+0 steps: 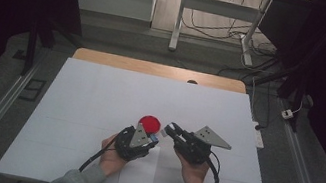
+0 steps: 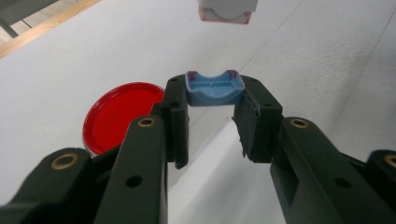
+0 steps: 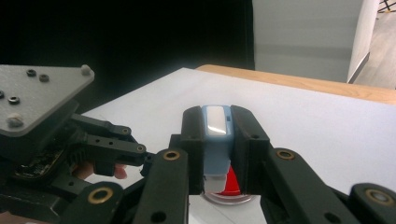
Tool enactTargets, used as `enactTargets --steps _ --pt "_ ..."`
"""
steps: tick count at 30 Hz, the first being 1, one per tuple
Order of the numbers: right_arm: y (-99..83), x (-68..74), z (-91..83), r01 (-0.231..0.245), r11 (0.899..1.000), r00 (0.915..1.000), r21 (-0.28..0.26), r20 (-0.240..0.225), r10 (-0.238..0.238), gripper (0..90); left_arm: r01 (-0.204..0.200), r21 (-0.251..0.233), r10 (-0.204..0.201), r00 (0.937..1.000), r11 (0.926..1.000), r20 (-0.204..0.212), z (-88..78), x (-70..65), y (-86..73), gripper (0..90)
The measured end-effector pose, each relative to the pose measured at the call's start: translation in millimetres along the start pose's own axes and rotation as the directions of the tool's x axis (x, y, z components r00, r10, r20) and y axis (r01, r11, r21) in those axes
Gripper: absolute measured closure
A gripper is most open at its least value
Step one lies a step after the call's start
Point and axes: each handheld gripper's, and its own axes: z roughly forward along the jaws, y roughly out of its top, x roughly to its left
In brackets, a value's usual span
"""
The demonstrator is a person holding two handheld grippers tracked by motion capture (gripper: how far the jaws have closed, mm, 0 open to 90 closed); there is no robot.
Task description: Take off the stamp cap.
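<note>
My left gripper is shut on a small light-blue curved plastic piece, pinched at the fingertips. A round red lid lies flat on the white table cover just to its left; the high view shows this red lid ahead of both hands. My right gripper is shut on a narrow blue-and-white case held upright between the pads, with the red lid below it. In the high view the left gripper and right gripper point toward each other, tips close together.
A white sheet covers the table, with a wooden edge at the far side. A smaller paper lies near the front edge between the forearms. Desk legs and cables stand on the floor beyond. The left gripper's grey plate is close by.
</note>
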Motion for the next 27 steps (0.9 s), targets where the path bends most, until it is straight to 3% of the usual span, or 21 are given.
enactTargets --steps 7,27 --pt "-0.1 -0.1 0.3 0.001 1.0 1.0 0.0 -0.004 -0.001 75.6 0.007 -0.023 -0.007 0.9999 0.9997 0.011 -3.6 5.5 -0.6 66.2" --pt "-0.9 -0.6 1.7 0.008 1.0 0.9999 0.007 -0.015 -0.008 75.5 0.052 -0.015 -0.052 0.9982 0.9985 0.029 -17.2 19.6 -4.5 66.1"
